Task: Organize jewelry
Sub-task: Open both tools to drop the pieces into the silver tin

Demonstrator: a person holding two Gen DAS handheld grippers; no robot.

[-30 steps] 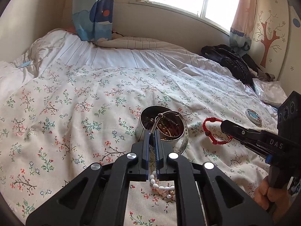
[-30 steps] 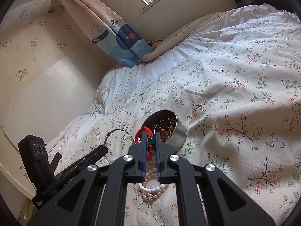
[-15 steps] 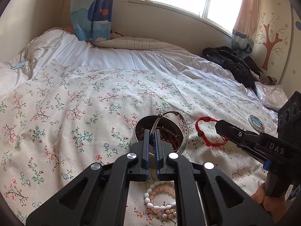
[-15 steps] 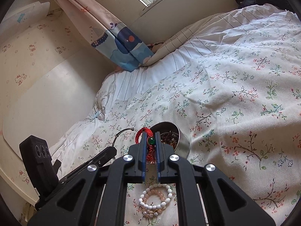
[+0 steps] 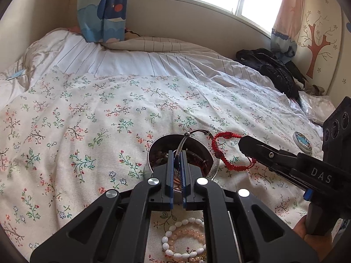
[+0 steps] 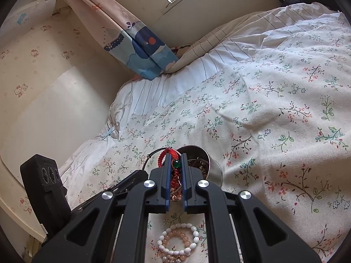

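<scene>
A round metal tin [image 5: 156, 151] with jewelry inside sits on the floral bedspread; it also shows in the right wrist view [image 6: 214, 167]. My left gripper [image 5: 177, 153] is shut on a silver bangle [image 5: 198, 131] and holds it over the tin. My right gripper [image 6: 174, 156] is shut on a red braided bracelet [image 6: 163, 156] with a green bead, just beside the tin; in the left wrist view the bracelet [image 5: 226, 135] hangs from its tip [image 5: 242, 143]. White and pink bead bracelets [image 5: 186, 239] lie on the bedspread below both grippers.
A small round lid [image 5: 302, 140] lies on the bedspread at the right. A black jacket [image 5: 274, 70] is piled at the far right of the bed. Pillows, a curtain [image 5: 103, 8] and the window wall lie beyond.
Both grippers have lifted and drawn back a little, still holding the bangle and the red bracelet; the tin now sits nearer the fingertips and more of the bead bracelets shows below.
</scene>
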